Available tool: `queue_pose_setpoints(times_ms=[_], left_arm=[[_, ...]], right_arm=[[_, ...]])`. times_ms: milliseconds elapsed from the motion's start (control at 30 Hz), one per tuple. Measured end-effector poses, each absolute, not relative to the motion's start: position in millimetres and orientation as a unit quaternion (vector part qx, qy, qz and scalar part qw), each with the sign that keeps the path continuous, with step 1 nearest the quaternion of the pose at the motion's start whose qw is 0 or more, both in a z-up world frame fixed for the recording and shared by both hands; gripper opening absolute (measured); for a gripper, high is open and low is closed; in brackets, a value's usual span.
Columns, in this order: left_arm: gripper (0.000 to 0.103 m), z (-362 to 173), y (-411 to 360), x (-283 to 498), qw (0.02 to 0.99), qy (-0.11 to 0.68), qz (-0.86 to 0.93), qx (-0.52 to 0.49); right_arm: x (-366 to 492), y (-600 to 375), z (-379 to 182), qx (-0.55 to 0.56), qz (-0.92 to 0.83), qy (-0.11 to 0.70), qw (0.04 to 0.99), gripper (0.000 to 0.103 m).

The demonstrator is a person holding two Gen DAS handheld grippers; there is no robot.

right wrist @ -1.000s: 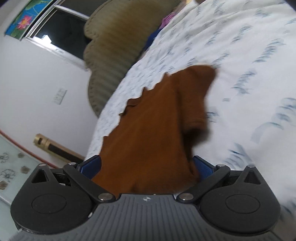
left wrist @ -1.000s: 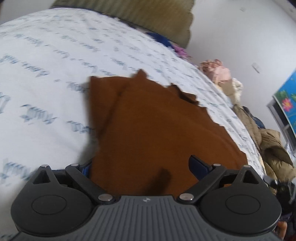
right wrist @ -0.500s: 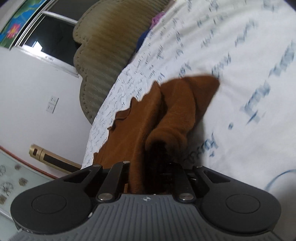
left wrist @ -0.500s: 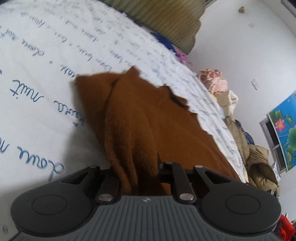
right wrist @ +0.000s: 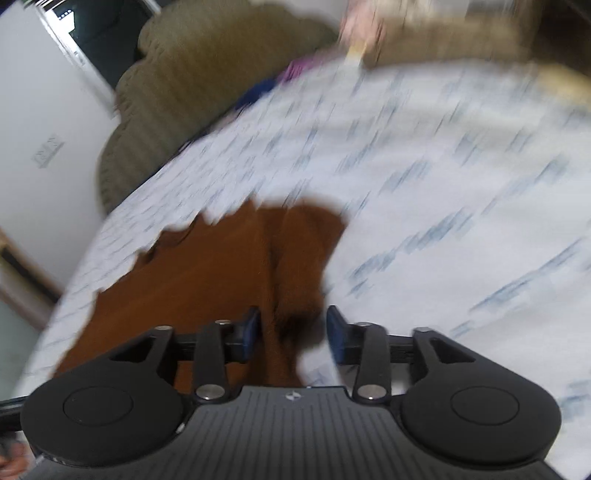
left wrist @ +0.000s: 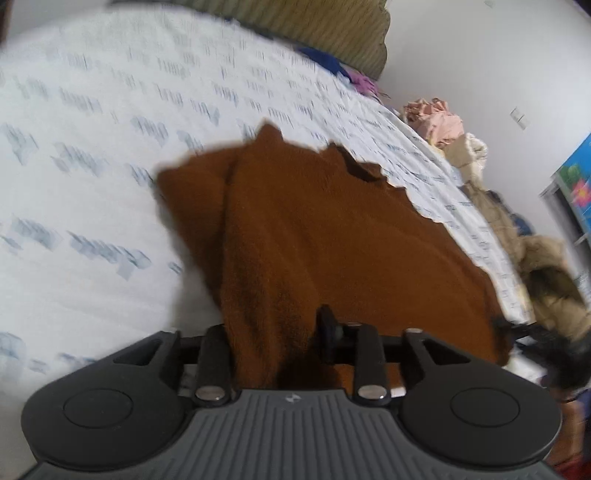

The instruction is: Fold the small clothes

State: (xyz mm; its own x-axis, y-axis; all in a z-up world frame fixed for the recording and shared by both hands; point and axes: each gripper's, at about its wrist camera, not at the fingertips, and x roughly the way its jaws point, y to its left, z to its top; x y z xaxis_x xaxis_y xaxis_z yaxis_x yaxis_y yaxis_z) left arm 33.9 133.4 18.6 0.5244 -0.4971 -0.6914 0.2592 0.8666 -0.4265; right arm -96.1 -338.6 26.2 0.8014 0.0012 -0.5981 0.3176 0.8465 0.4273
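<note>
A brown knit garment [left wrist: 332,229] lies partly folded on the white bed sheet with blue print [left wrist: 92,184]. My left gripper [left wrist: 275,328] is at its near edge and its jaws are opening. A raised fold fills the gap and hangs over the left finger. In the right wrist view, which is blurred, the garment [right wrist: 207,277] lies at lower left on the sheet [right wrist: 443,184]. My right gripper [right wrist: 292,325] is also opening. A loose fold sits between its blue pads [right wrist: 334,328], and white sheet shows beside the right pad.
An olive ribbed headboard [left wrist: 314,33] [right wrist: 192,85] stands at the far end of the bed. Pink clothes [left wrist: 436,118] and a tan coat [left wrist: 546,295] are heaped along the bed's right side. A dark window [right wrist: 103,37] and a wall socket [right wrist: 48,151] are at left.
A second ago both grippers were wide open around the garment, then both pinched folds. Now both have widened again and the folds have slackened. The right view has swung and blurred.
</note>
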Motion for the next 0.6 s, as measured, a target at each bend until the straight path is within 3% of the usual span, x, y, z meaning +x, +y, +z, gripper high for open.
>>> queue_pose_setpoints(times_ms=[133, 300, 400, 467, 600], left_arm=[[0.033, 46.4, 127.3, 28.8, 0.906, 0.386, -0.159, -0.062], [0.035, 59.9, 106.4, 29.9, 0.923, 0.362, -0.118, -0.054], [0.053, 50.7, 106.8, 17.6, 0.912, 0.388, -0.124, -0.047], [0.053, 39.6, 115.2, 9.2, 0.904, 0.412, -0.111, -0.038], [0.053, 31.5, 144.1, -6.1, 0.899, 0.426, -0.085, -0.059]], right_arm=[[-101.0, -295.4, 59.5, 0.138, -0.118, 0.249, 0.951, 0.047], [-67.1, -234.1, 51.7, 0.085, -0.031, 0.275, 0.957, 0.065], [-53.5, -217.9, 33.7, 0.060, -0.038, 0.307, 0.949, 0.072], [-49.1, -217.7, 17.5, 0.046, -0.052, 0.338, 0.938, 0.072], [-75.3, -214.0, 22.5, 0.032, -0.067, 0.323, 0.944, 0.074]])
